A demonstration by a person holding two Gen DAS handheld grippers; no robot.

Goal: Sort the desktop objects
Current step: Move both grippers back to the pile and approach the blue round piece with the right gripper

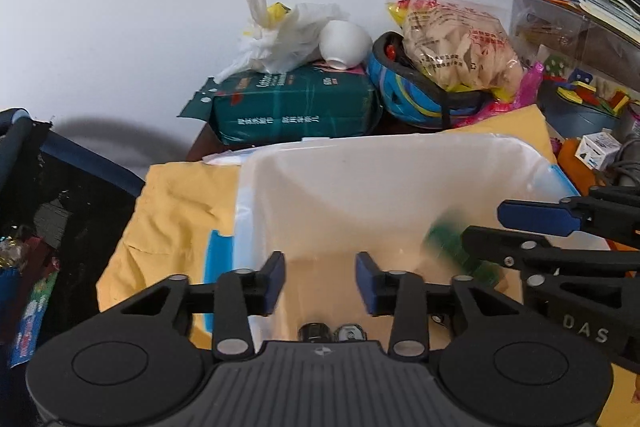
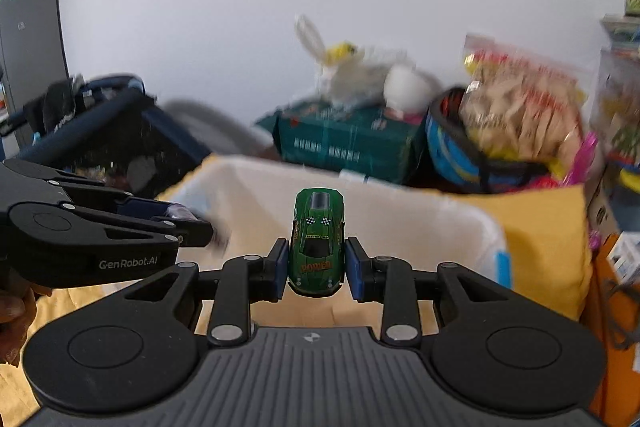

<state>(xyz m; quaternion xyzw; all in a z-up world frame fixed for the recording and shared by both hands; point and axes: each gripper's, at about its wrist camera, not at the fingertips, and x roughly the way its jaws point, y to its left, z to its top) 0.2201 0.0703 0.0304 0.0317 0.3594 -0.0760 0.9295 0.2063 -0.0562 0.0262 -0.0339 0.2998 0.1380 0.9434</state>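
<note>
My right gripper (image 2: 317, 263) is shut on a green toy car (image 2: 318, 243) and holds it over the near edge of a translucent plastic bin (image 2: 440, 215). In the left wrist view the car is a green blur (image 1: 452, 239) behind the right gripper (image 1: 520, 231), inside the bin's (image 1: 400, 167) outline. My left gripper (image 1: 320, 279) is open and empty over the bin's near left part. It also shows in the right wrist view (image 2: 192, 223), at the left, with something small and blurred at its tips.
The bin stands on a yellow cloth (image 1: 176, 211). Behind it lie a green tissue pack (image 1: 292, 107), a white plastic bag (image 1: 288, 31), a white bowl (image 1: 344, 43), a blue helmet (image 1: 416, 95) and a snack bag (image 1: 456, 43). A dark mesh basket (image 1: 48, 211) is at the left. Boxes and toys crowd the right.
</note>
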